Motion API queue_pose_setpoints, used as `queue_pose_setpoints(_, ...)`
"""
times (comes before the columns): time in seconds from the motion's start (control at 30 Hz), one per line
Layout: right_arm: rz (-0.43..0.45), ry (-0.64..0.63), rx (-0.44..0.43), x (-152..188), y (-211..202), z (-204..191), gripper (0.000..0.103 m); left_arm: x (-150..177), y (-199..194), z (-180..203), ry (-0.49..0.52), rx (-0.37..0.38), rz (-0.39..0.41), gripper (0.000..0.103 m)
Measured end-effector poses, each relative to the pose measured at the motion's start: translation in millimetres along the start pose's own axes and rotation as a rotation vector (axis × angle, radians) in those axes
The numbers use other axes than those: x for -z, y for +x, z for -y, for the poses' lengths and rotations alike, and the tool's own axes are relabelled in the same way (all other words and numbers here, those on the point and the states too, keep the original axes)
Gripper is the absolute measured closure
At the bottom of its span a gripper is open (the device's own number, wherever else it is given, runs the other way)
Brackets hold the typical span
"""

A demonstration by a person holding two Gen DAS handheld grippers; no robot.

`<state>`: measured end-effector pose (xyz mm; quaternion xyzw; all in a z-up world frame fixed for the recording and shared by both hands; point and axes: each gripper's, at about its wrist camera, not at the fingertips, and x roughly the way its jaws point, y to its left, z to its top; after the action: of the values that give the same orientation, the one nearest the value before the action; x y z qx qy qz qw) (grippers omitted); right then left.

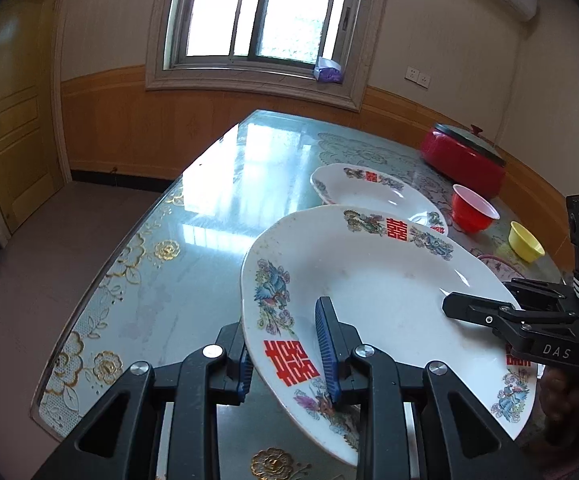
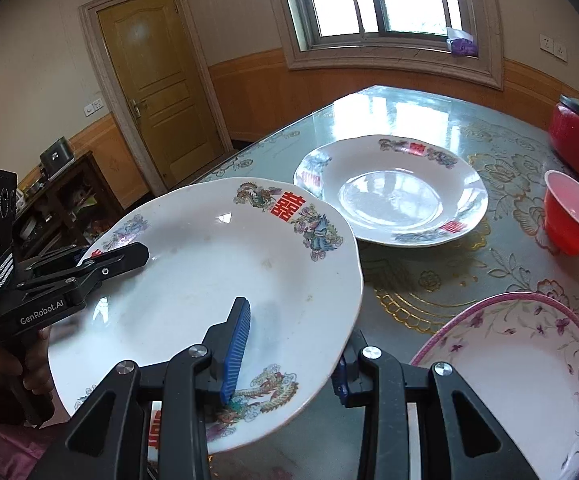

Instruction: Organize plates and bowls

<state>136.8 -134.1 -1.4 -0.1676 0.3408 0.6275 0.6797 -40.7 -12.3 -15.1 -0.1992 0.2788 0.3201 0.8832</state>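
Observation:
A white plate (image 1: 369, 280) (image 2: 209, 272) with red characters and bird patterns is held tilted above the glass-topped table (image 1: 217, 184) (image 2: 429, 292). My left gripper (image 1: 287, 360) (image 2: 109, 256) is shut on its left rim, one pad above and one below. My right gripper (image 2: 289, 360) (image 1: 485, 300) is shut on the opposite rim in the same way. A second matching plate (image 1: 369, 192) (image 2: 389, 196) lies flat just beyond. A red bowl (image 1: 473, 208) (image 2: 573, 216) and a yellow bowl (image 1: 525, 240) stand to the right.
A white bowl with a pink rim and purple flowers (image 2: 521, 360) sits near the right gripper. A red lidded pot (image 1: 465, 156) (image 2: 577, 128) stands at the table's far right by the wall. A door, a window and a dark cabinet lie beyond the table.

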Motion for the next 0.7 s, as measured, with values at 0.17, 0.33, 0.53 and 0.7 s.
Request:
queue_pose_setpoints(0.17, 0.055, 0.059, 0.064, 5, -36, 18, 0.067, -16, 0, 30, 0.061, 0.091, 0.02, 0.074)
queue_pose_setpoints(0.33, 0.083, 0.119, 0.163, 22, -75, 47, 0.067, -25, 11, 73, 0.118, 0.202, 0.006, 0.074)
queue_pose_setpoints(0.53, 0.071, 0.193, 0.26, 42, -106, 77, 0.067, -24, 30, 124, 0.169, 0.3, -0.037, 0.074)
queue_pose_setpoints(0.7, 0.049, 0.25, 0.309, 62, -124, 102, 0.067, -16, 44, 157, 0.197, 0.35, -0.084, 0.074)
